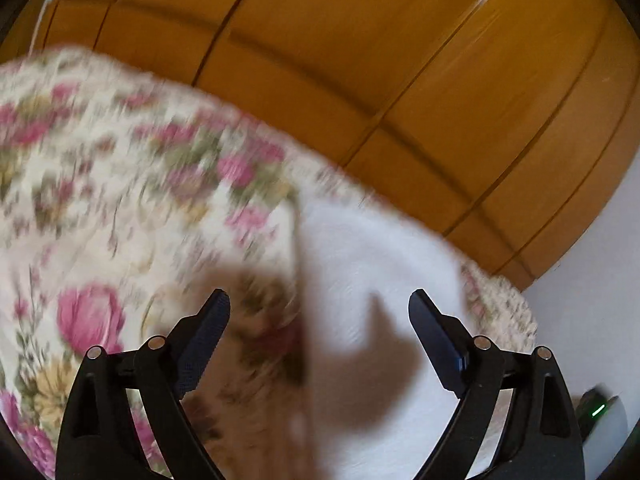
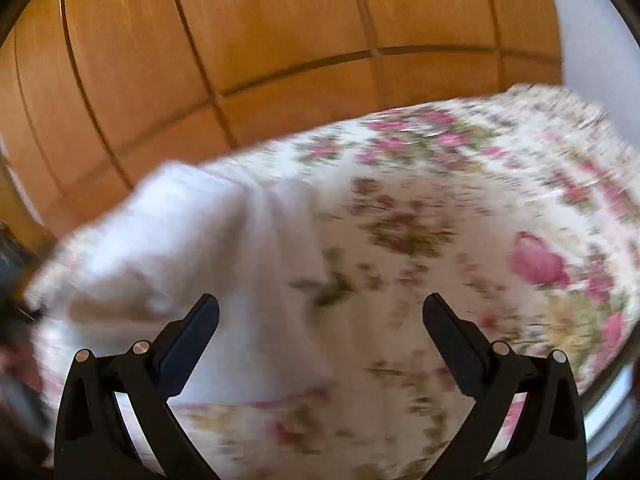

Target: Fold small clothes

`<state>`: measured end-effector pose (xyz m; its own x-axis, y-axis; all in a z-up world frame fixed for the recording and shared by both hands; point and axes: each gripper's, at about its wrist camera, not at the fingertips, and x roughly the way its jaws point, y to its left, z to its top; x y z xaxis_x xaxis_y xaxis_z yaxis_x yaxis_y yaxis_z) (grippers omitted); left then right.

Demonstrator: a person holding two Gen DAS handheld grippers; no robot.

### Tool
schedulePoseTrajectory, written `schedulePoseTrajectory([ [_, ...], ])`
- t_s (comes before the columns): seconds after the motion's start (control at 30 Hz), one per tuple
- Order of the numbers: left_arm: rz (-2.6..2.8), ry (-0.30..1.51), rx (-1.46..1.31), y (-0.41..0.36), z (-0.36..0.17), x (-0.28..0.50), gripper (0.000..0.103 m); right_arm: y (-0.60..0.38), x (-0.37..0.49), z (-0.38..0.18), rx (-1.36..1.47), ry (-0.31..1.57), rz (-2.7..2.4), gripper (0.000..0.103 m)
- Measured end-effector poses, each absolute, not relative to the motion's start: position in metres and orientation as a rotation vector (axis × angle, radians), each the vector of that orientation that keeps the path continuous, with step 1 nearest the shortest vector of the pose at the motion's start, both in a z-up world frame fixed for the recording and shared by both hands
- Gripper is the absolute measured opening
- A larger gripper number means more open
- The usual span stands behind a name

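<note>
1. I am holding my left claw (image 1: 319, 300) wide open above the surface, with nothing between its fingers. My right claw (image 2: 320, 304) is likewise spread wide and gripping nothing.
2. The white garment (image 1: 372, 264) is lying on the floral bedspread (image 1: 100, 184), near the edge that faces the wooden wardrobe (image 1: 360, 60). In the left view it is sitting just ahead of the claw and somewhat to its right, with the claw's shadow falling across it. In the right view the same white garment (image 2: 192, 240) is lying ahead and to the left, over the floral bedspread (image 2: 460, 220), with the wooden wardrobe (image 2: 260, 40) behind.
3. Both views are smeared by motion, so I am not reading seams, sleeves or type of garment; I cannot tell whether it is already partly folded.
4. Handling judgement: the cloth is looking soft, light and limp. It should be draping and sagging when lifted rather than holding shape, and thin layers may be slipping out of a shallow pinch.
5. Grasp judgement: I am favouring the corners or an outer edge, one per claw, pinching deep enough to catch all layers while avoiding the bedspread beneath.
6. Risk: grabbing bedspread fabric along with the garment, since both are pale and soft.
</note>
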<state>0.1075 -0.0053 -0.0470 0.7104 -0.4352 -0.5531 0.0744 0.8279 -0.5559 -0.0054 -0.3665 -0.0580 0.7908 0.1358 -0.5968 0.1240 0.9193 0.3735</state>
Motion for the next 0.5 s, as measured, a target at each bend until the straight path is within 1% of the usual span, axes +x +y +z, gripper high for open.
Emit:
schedulePoseTrajectory([
  [0.07,-0.341,0.787,-0.539,-0.008,-0.065,0.107,0.090,-0.369,0.001,-0.054,0.548,0.670,0.136,0.101],
  [0.13,-0.386,0.782,-0.559,-0.013,-0.076,0.105,0.090,-0.371,0.013,-0.058,0.702,0.699,0.251,0.100],
  [0.2,-0.412,0.776,-0.570,-0.014,-0.080,0.107,0.090,-0.371,0.030,-0.073,0.875,0.752,0.338,0.093],
  [0.23,-0.422,0.787,-0.576,-0.013,-0.082,0.108,0.090,-0.371,0.041,-0.084,0.965,0.784,0.368,0.085],
  [0.27,-0.434,0.794,-0.587,-0.012,-0.084,0.110,0.090,-0.371,0.047,-0.091,1.014,0.796,0.390,0.083],
  [0.3,-0.449,0.800,-0.599,-0.011,-0.086,0.111,0.090,-0.369,0.056,-0.098,1.061,0.814,0.405,0.083],
  [0.4,-0.460,0.796,-0.582,-0.014,-0.087,0.111,0.090,-0.365,0.070,-0.100,1.070,0.807,0.431,0.081],
  [0.43,-0.460,0.792,-0.570,-0.015,-0.087,0.110,0.090,-0.363,0.075,-0.097,1.048,0.805,0.440,0.077],
  [0.47,-0.460,0.790,-0.559,-0.018,-0.087,0.108,0.090,-0.360,0.081,-0.093,1.005,0.813,0.439,0.064],
  [0.5,-0.462,0.788,-0.554,-0.022,-0.087,0.108,0.090,-0.356,0.086,-0.089,0.969,0.820,0.438,0.059],
])
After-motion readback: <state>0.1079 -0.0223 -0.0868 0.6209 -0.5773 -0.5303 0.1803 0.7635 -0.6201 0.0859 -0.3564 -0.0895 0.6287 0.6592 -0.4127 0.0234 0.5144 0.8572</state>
